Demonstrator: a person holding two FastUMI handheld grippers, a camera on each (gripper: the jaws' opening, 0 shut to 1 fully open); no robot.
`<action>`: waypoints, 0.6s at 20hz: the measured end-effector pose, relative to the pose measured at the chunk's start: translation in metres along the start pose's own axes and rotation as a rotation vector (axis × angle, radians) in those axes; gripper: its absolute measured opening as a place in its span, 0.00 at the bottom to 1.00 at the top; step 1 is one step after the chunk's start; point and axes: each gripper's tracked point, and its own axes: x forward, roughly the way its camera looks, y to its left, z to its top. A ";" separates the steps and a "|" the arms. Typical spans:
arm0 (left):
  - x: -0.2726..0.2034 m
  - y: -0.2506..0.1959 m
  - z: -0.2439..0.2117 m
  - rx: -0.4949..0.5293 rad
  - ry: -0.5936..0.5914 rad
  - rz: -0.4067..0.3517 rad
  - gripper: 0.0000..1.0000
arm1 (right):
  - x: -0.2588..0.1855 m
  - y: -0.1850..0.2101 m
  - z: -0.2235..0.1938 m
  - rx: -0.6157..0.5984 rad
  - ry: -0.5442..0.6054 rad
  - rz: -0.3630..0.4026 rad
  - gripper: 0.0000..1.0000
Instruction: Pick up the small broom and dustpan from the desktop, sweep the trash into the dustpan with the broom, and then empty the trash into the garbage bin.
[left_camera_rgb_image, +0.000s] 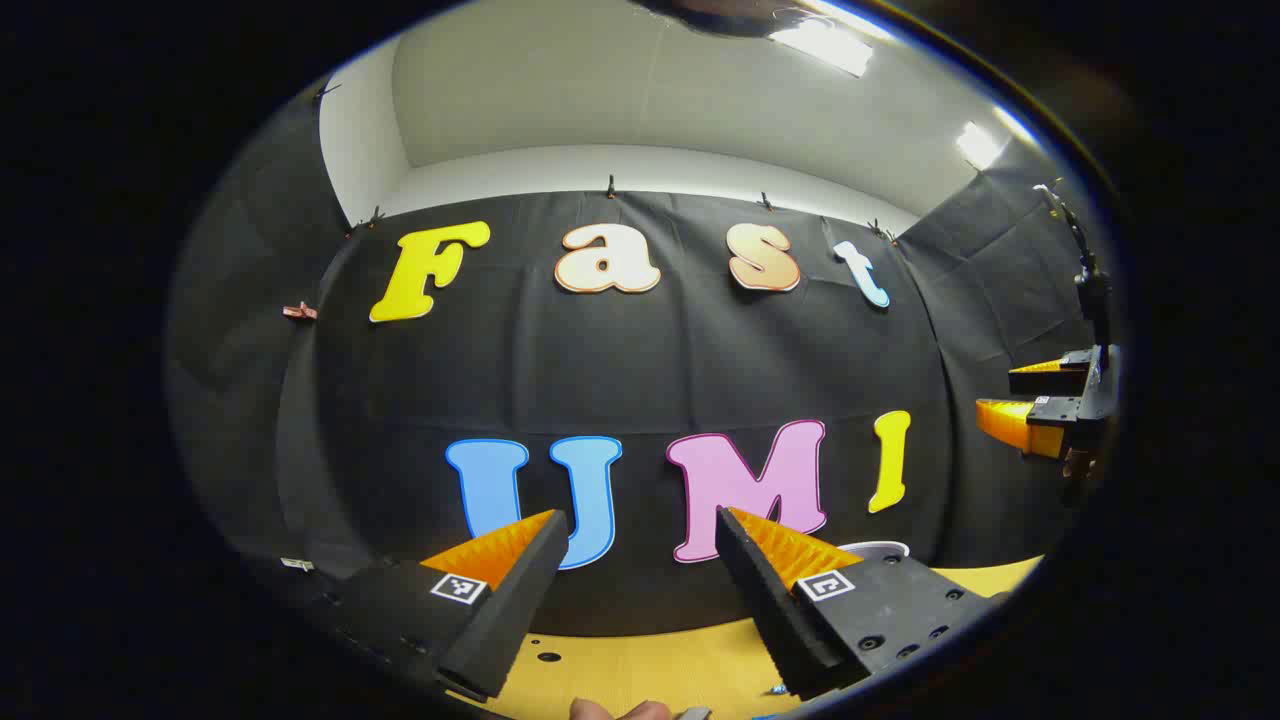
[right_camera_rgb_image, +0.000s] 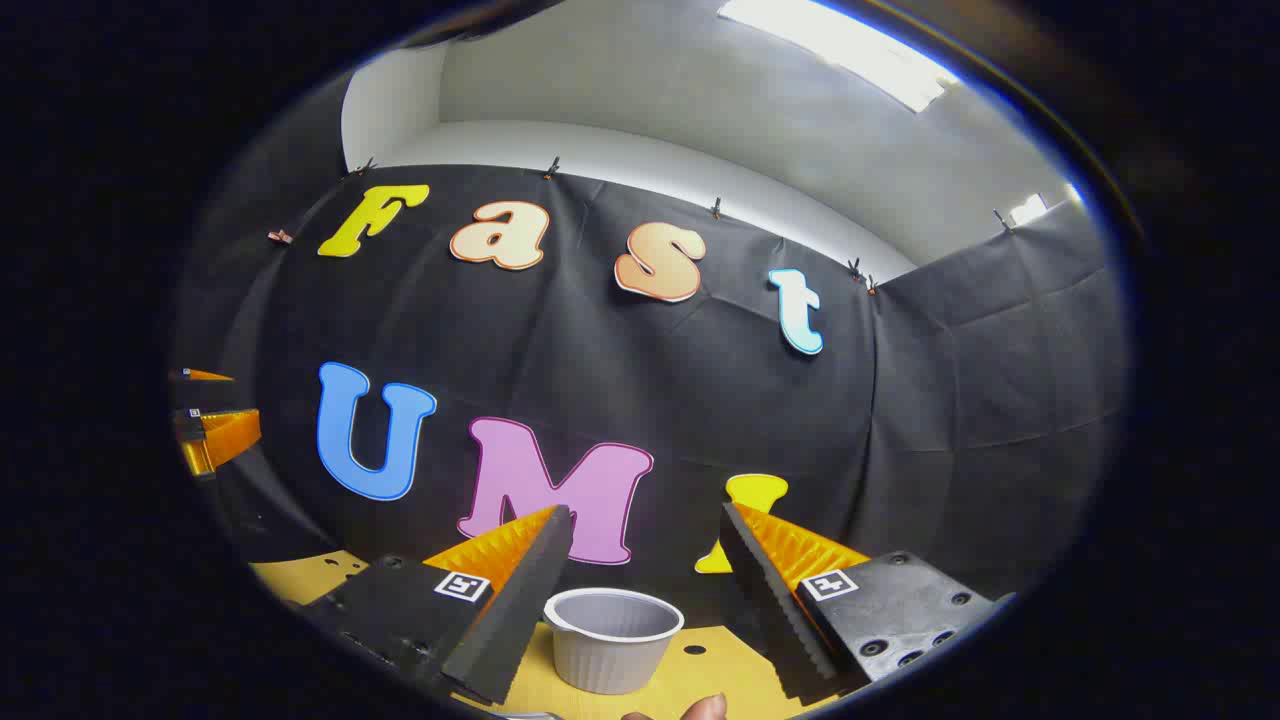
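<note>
Your left gripper (left_camera_rgb_image: 640, 540) hangs above the smooth yellow tabletop (left_camera_rgb_image: 640, 670), its two wedge-shaped, ridged fingers spread apart with nothing between them. Your right gripper (right_camera_rgb_image: 645, 535) is likewise spread and empty, raised toward the creased black cloth wall (right_camera_rgb_image: 950, 400). Just beyond and below its fingers, a small round ribbed grey plastic cup (right_camera_rgb_image: 612, 638) stands upright on the tabletop; in the left gripper view its pale rim (left_camera_rgb_image: 873, 548) peeks above the right-hand finger. The small broom, dustpan and trash cannot be made out from either gripper view.
</note>
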 end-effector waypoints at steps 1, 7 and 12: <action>0.001 -0.002 -0.001 -0.001 0.000 -0.003 0.97 | 0.000 0.000 0.001 -0.002 -0.003 0.000 0.97; 0.003 -0.009 0.002 -0.003 -0.005 -0.011 0.98 | -0.002 -0.006 0.006 -0.027 -0.018 -0.005 0.93; 0.003 -0.010 0.002 -0.004 -0.005 -0.017 0.97 | -0.005 -0.009 0.003 -0.025 -0.005 -0.017 0.97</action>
